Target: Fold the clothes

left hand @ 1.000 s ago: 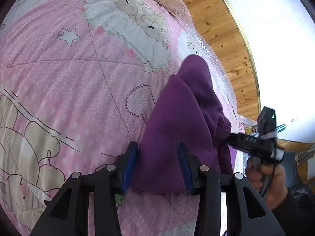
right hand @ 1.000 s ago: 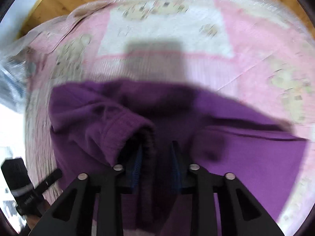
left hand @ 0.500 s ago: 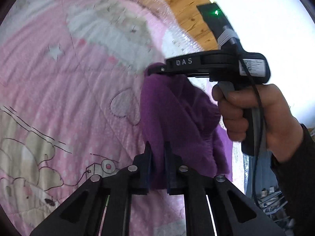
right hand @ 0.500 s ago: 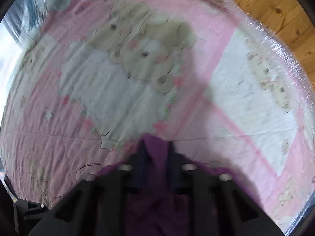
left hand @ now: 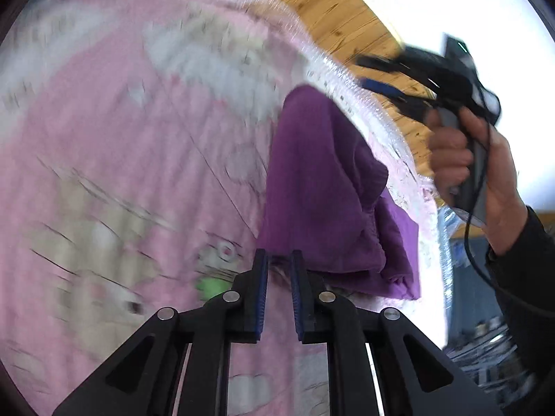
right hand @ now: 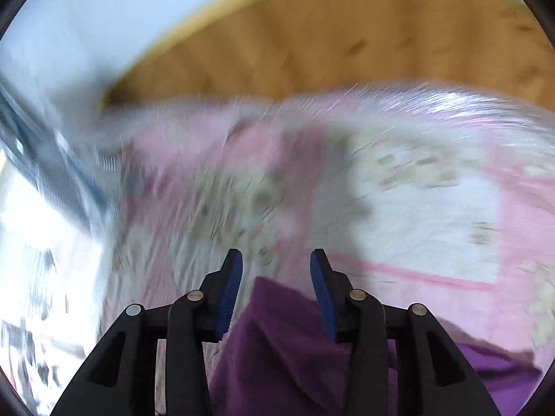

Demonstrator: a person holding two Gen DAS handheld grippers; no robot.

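Note:
A purple garment lies folded in a long bundle on the pink quilt, near its right edge. My left gripper sits at the bundle's near hem, its jaws almost together with the dark hem edge pinched between the tips. A hand holds my right gripper in the air above the garment's far end, blue pads apart. In the right wrist view the right gripper is open and holds nothing. The purple garment lies below and behind its fingers. Both views are motion-blurred.
The quilt has cartoon animal prints and a clear plastic cover along its edge. Wooden floor lies beyond the bed. A dark sleeve and blurred clutter fill the lower right.
The right gripper let go of the garment, opened and lifted away to the right. The garment now lies folded over on the quilt. The left gripper closed on the hem and stays there.

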